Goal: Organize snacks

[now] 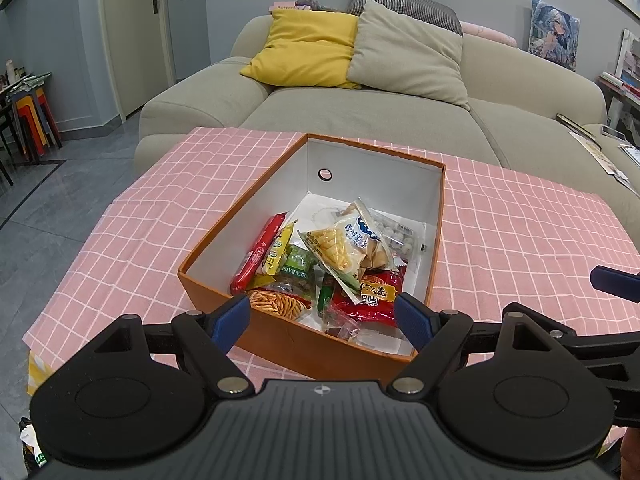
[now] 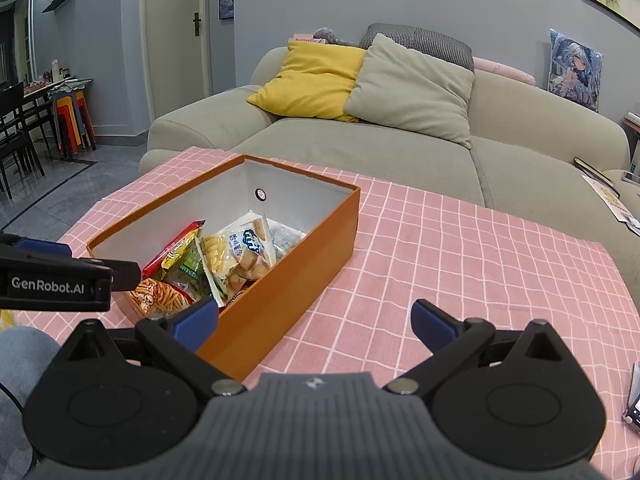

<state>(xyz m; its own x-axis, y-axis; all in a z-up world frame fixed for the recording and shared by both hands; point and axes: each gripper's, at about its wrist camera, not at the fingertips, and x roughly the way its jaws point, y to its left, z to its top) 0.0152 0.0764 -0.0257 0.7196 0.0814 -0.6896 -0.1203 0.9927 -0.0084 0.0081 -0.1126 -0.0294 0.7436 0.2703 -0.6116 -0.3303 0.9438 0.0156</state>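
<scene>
Blue-padded grippers [image 1: 322,314] [image 2: 314,322] wide, empty.

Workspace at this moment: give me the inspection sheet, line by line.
Surface: pink checked tablecloth, bare around the box.
Job's things: orange box, lid off, holding a heap of snack packets, among them a long red packet leaning by the left wall.
Clutter: nothing seen on the cloth; a small device shows at the right wrist view's edge.
Grippers: left gripper open over the box's near end; right gripper open, at the box's right side, holding nothing.
Cables: nothing seen.
Surroundings: beige sofa with yellow cushion; stacked stools far left.
</scene>
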